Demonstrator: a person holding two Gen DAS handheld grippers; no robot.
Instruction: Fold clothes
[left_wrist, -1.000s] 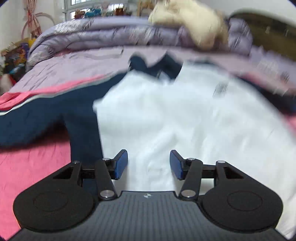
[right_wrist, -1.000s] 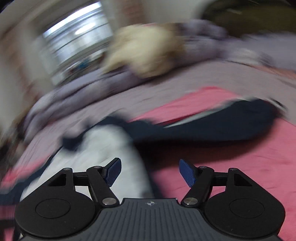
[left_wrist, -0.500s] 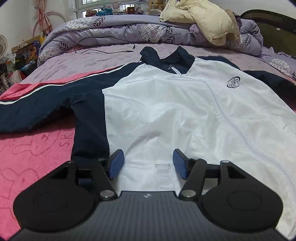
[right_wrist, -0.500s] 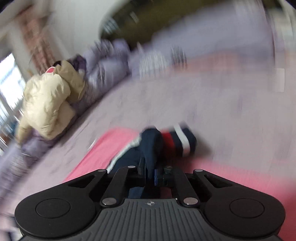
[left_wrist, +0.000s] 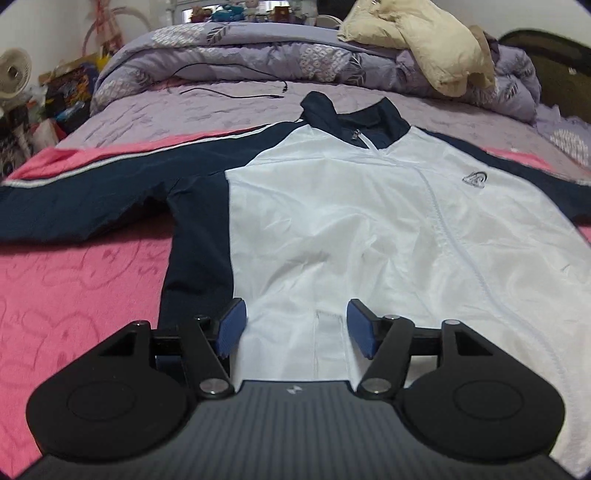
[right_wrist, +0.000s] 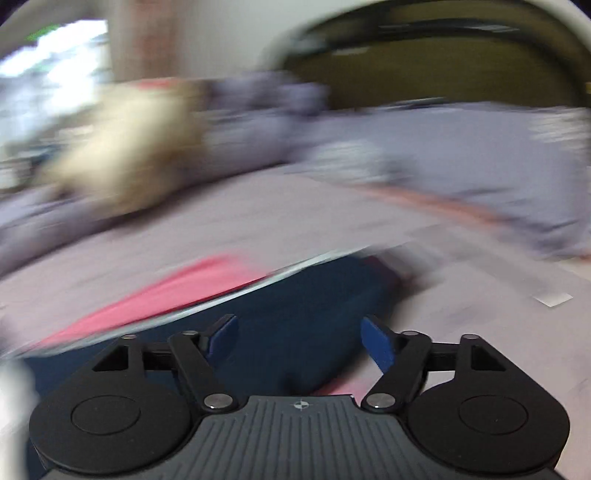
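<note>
A white and navy zip jacket (left_wrist: 332, 206) lies spread face up on a pink blanket (left_wrist: 74, 288), collar away from me. Its navy sleeve (left_wrist: 92, 184) stretches out to the left. My left gripper (left_wrist: 295, 325) hovers open just over the white hem, with nothing pinched between its blue pads. In the blurred right wrist view, the jacket's other navy sleeve (right_wrist: 295, 295) lies flat, its cuff end pointing away. My right gripper (right_wrist: 301, 338) is over that sleeve and its jaws are opening; the sleeve lies between and under them, and the pads do not press on it.
A rolled lilac quilt (left_wrist: 240, 55) with a beige puffer coat (left_wrist: 424, 40) on it runs along the far side of the bed. A black cable (left_wrist: 236, 94) lies beyond the collar. A fan (left_wrist: 14, 70) and clutter stand at far left, a dark headboard (right_wrist: 443, 74) at right.
The right gripper swung right along the sleeve, was shut on it half a second ago, and now stands open over it. The left gripper stayed at the hem and opened slightly wider.
</note>
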